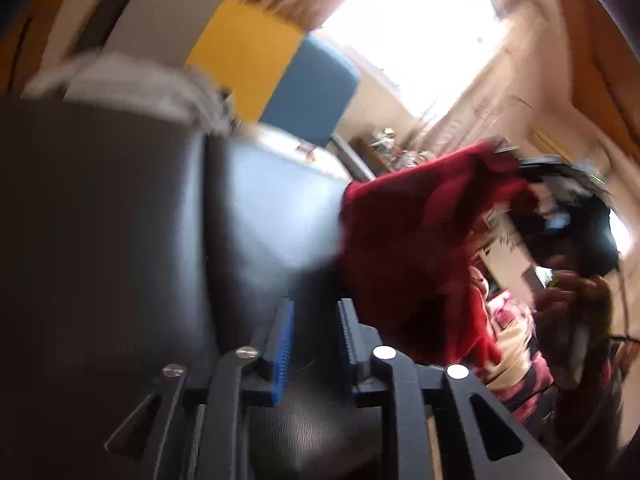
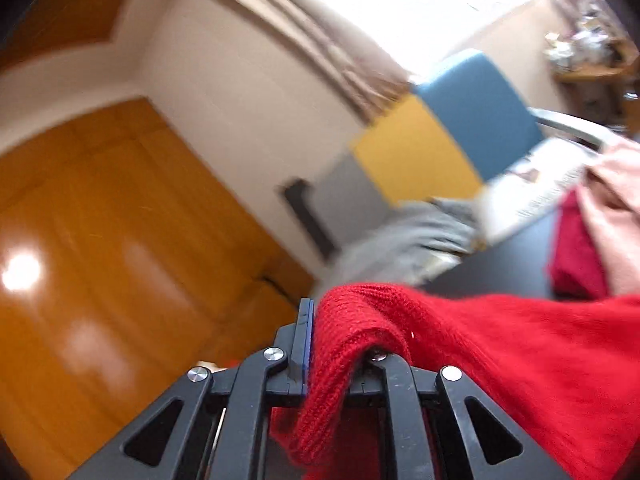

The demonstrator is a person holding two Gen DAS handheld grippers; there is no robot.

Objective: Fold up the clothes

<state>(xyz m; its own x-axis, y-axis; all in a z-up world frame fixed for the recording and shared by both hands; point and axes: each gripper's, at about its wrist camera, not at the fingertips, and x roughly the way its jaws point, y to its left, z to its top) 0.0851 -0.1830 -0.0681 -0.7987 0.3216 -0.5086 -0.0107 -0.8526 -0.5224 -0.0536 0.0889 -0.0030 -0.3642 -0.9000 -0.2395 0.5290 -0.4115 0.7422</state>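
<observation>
Both views tilted and motion-blurred.

Left gripper [image 1: 316, 344]: jaws spread, nothing between the blue ribbed pads [image 1: 282, 354]. It hangs over a dark, glossy counter [image 1: 120, 220] that fills the left and centre of its view.

Right gripper [image 2: 310, 344]: pinching the red knit sweater [image 2: 520, 352]. One finger [image 2: 302, 344] shows clearly; the knit folds over the other and hides it, draping down across the gripper frame and spreading out to the right edge of that view. The ribbed edge of the sweater sits right at the pinch.

In the left wrist view the same red sweater [image 1: 416, 248] is lifted off the counter, hanging in air to the right of the left gripper and apart from it. Its upper end runs up to the black right gripper body [image 1: 560, 196], too blurred there to see the jaws. Below that, a person's hand [image 1: 576, 292], dark and smeared.

Other cloth: a grey garment [image 2: 412, 236] bunched at the far edge of the counter; it also shows in the left view [image 1: 140, 88]. A pale pink garment [image 2: 616, 216] lies at the right, with more red knit just beside it.

Behind: a blue chair back [image 2: 480, 108], a yellow chair back [image 2: 416, 156], a bright window [image 1: 416, 28], curtain [image 2: 320, 36], orange wooden door [image 2: 100, 220].
</observation>
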